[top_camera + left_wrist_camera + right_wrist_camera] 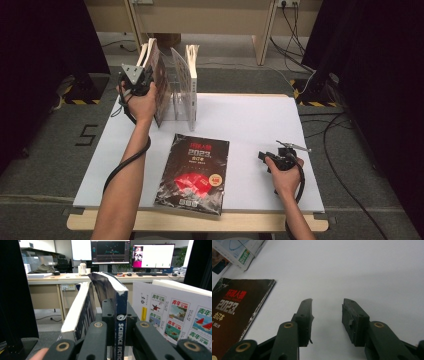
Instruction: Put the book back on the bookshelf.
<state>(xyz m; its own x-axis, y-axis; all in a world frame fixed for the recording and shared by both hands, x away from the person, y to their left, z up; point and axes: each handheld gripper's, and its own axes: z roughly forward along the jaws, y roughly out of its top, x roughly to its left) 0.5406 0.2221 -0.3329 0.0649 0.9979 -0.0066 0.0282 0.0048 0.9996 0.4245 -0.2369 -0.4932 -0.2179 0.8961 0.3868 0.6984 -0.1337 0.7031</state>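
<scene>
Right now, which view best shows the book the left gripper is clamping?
The left gripper view: the blue Science Fiction book stands upright, spine toward the camera, pinched in the left gripper. The high view shows that book only as a dark cover in the clear rack, beside the hand.

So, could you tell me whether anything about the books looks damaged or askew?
Yes: the Science Fiction book in the left claw has a worn, whitened spine top and bent cover; its neighbour leans.

Surface: I see a white table (250, 120) | Flat on it: black 2023 book (194, 172), near front edge | Standing on it: clear rack (180, 97) with upright books, far left.
</scene>
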